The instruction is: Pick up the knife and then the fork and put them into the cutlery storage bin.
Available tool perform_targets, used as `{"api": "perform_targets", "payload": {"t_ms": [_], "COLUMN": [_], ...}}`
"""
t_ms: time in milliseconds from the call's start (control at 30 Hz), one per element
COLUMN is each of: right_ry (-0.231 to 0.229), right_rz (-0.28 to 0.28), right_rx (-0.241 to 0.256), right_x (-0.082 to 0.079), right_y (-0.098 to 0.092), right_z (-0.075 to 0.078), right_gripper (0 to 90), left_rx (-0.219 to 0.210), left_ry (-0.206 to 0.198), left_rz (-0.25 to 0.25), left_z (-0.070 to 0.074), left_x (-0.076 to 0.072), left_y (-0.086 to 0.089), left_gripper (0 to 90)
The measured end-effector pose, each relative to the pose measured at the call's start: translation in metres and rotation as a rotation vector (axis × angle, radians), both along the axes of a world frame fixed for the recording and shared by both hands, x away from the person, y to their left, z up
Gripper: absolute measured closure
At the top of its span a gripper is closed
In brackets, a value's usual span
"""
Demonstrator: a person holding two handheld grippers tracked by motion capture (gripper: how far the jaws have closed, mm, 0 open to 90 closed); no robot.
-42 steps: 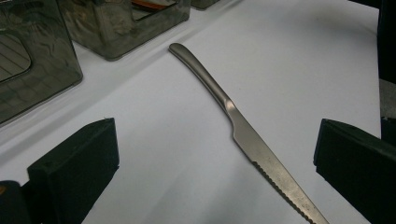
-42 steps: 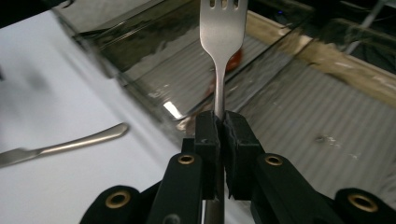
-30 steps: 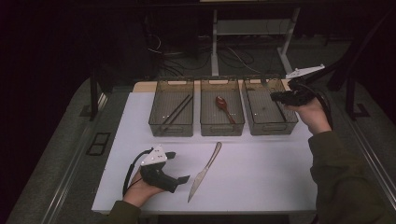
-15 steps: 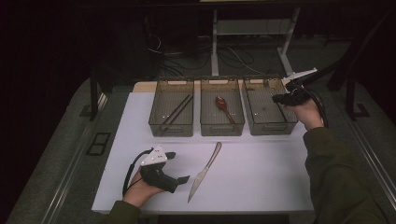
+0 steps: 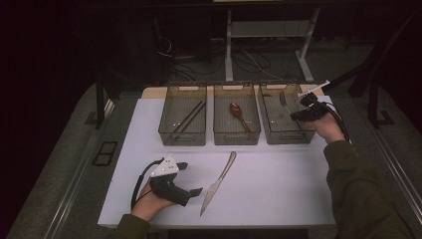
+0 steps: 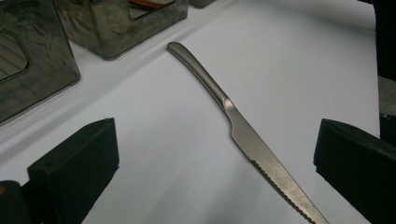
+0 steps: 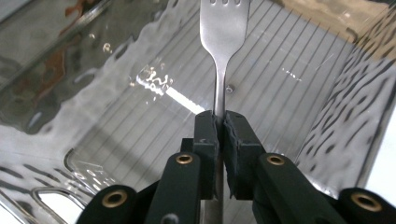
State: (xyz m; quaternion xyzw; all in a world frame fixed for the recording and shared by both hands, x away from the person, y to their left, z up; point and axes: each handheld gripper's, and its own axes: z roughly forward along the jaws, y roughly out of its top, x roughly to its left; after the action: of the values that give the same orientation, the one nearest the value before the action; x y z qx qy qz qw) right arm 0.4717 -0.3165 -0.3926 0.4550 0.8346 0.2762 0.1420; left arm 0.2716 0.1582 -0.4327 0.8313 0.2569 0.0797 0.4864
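Right gripper [image 7: 220,122] pinches a smooth steel fork [image 7: 223,28] over the ribbed clear right bin [image 5: 278,130]. Left gripper [image 6: 215,154] gapes wide around the serrated knife [image 6: 243,130] on bare white tabletop [image 5: 278,184].

Fork [image 7: 224,42] tines beyond frame top

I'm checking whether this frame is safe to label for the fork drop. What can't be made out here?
- Fork: tine tips cut off by the top edge of the right gripper view; its handle end is hidden inside the right claw.
- Knife: blade tip cut off by the bottom edge of the left gripper view.
- Right bin: in the high view, too dim to tell whether the fork touches its floor.
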Motion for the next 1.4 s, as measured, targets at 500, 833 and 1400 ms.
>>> {"api": "perform_targets", "payload": {"t_ms": [500, 833, 1400], "right_ry": [-0.118, -0.158, -0.087], "right_rz": [0.012, 0.148, 0.359], "right_rx": [0.207, 0.2, 0.207], "right_x": [-0.035, -0.08, -0.114], "right_y": [-0.005, 0.024, 0.092], "right_z": [0.028, 0.041, 0.018], "right_gripper": [46.9, 49.4, 86.7], "left_rx": [0.0, 0.0, 0.002], "left_ry": [0.003, 0.002, 0.003], "left_rz": [0.001, 0.004, 0.005], "left_z": [0.0, 0.001, 0.0], "left_x": [-0.001, -0.001, -0.001], "left_y": [-0.001, -0.001, -0.001], "left_gripper": [0.0, 0.0, 0.0]}}
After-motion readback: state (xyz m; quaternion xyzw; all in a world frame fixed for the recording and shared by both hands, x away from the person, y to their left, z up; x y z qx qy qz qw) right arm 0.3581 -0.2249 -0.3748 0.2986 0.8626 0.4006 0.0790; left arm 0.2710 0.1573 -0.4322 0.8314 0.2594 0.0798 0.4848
